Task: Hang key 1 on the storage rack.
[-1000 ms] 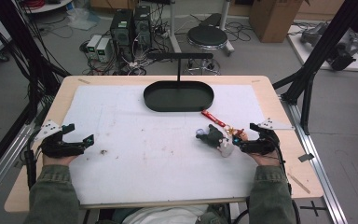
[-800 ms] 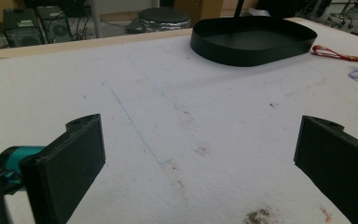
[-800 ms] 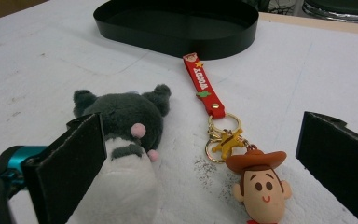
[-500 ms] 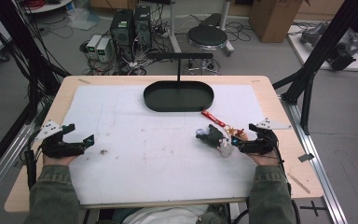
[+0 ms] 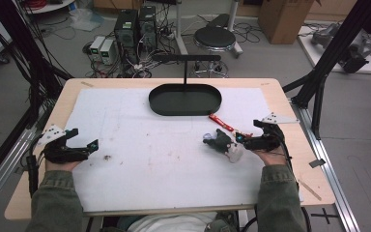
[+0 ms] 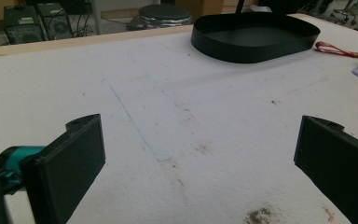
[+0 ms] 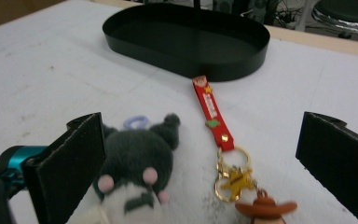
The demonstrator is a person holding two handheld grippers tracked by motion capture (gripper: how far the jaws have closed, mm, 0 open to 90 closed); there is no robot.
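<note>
A dark grey plush toy (image 5: 222, 142) with a white belly and pink cheeks lies on the white mat at the right. A red strap keychain (image 5: 221, 122) runs from it toward the black oval tray (image 5: 185, 112). My right gripper (image 5: 239, 138) is open just right of the plush. In the right gripper view the plush (image 7: 135, 158) sits against the left jaw. The red strap (image 7: 210, 112), a gold star ring (image 7: 235, 179) and a brown hat charm (image 7: 265, 205) lie between the jaws of that gripper (image 7: 200, 140). My left gripper (image 5: 92, 145) is open over bare mat (image 6: 203, 140).
A thin black T-shaped stand (image 5: 185, 72) rises from the tray's far side. The tray (image 6: 256, 46) looks empty. The white mat (image 5: 140, 145) carries small dirt marks. A black frame post (image 5: 319, 77) stands off the table's right edge, and the wooden border (image 5: 314, 183) rims the mat.
My right gripper has edged slightly toward the plush. The left gripper and the objects have not moved.
</note>
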